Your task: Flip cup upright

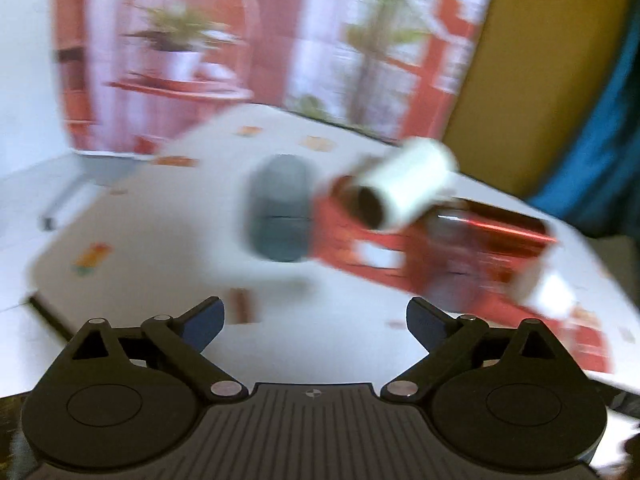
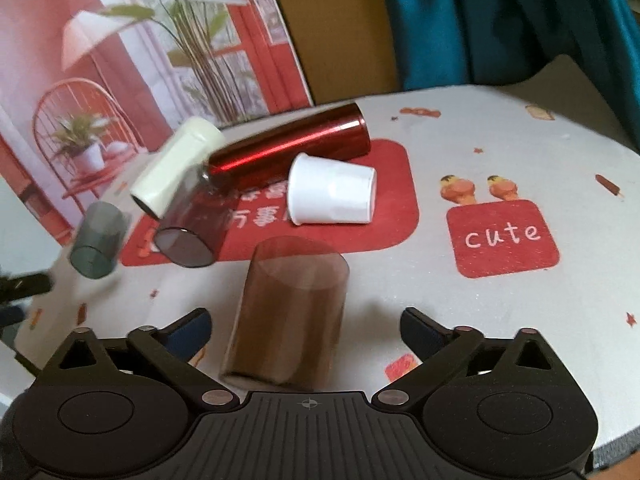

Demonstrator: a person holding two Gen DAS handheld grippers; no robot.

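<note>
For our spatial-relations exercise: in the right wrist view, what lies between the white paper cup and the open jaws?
The translucent brown cup, standing mouth-down on the table, sits between the white paper cup and the right gripper.

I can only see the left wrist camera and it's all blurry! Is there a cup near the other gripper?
Observer: Yes. A brown see-through cup sits just ahead of the right gripper, between its open fingers, which are not touching it.
Operator: Is there a white cup too?
Observer: A white paper cup lies on its side on the red mat, mouth toward the left of the picture.
Operator: Any words on the tablecloth?
Observer: A small red patch to the right of the mat says "cute".
</note>
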